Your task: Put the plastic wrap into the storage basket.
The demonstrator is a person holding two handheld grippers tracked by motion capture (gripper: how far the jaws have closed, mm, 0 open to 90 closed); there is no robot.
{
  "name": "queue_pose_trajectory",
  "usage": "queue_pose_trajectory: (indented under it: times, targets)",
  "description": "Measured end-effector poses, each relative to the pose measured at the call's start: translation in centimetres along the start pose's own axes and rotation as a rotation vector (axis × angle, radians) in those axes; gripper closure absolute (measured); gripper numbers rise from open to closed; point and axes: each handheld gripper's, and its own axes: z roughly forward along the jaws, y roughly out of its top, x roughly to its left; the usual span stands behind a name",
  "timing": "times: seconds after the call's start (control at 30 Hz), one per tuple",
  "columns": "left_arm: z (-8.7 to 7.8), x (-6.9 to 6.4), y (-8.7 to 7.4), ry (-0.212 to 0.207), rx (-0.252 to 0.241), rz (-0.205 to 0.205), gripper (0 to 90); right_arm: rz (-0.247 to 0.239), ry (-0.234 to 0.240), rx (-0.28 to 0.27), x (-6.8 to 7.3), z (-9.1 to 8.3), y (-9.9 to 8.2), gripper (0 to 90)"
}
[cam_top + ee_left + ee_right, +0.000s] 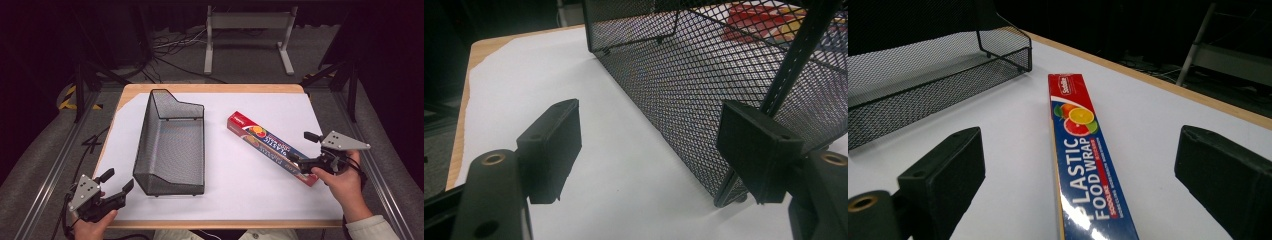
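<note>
**Closing on the wrap box**

Right tool (pixel 296 159) spread wide, straddling the near end of the plastic wrap box (pixel 272 147), lying diagonally on the desk (pixel 220 200) just right of the mesh basket (pixel 170 145). Best squeezed squarely across the narrow sides, low on the carton, centred to avoid swinging on the lift. Left tool (pixel 116 186) also wide, holding nothing, poised at the basket's near corner. Near end of the box cut off in the right gripper view; actual contact hard to judge.
</note>
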Motion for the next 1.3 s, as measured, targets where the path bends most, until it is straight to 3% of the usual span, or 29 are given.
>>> queue_pose_trajectory:
  times: [0.17,0.33,0.6,0.7,0.9,1.0,1.1,1.3]
  targets:
    - [0.0,0.0,0.0,0.001,0.0,-0.001,26.7,-0.013,0.0,0.03,-0.6,1.2,1.0,5.7]
    - [-0.1,0.0,0.0,0.001,-0.001,-0.001,26.7,0.025,0.009,0.068,-1.5,2.7,1.7,5.1]
    - [-0.2,0.1,-0.1,0.012,-0.009,-0.004,26.8,0.035,0.032,0.14,-2.5,5.1,2.8,5.0]
    - [-0.2,0.1,-0.1,0.01,-0.008,-0.004,26.8,0.032,0.045,0.174,-2.7,5.9,3.0,10.1]
    - [-0.2,0.1,-0.1,0.009,-0.012,-0.007,26.8,0.01,0.048,0.248,-2.8,7.1,2.9,16.9]
    - [-0.2,0.2,-0.1,0.01,-0.009,-0.008,26.8,0.014,0.077,0.292,-2.8,8.1,2.5,17.0]
    - [-0.2,0.1,-0.1,0.01,-0.009,-0.01,26.8,-0.009,0.076,0.343,-2.8,8.9,2.0,16.9]
    - [-0.2,0.2,-0.1,0.009,-0.008,-0.006,26.8,0.017,0.108,0.433,-2.7,10.0,1.3,13.2]
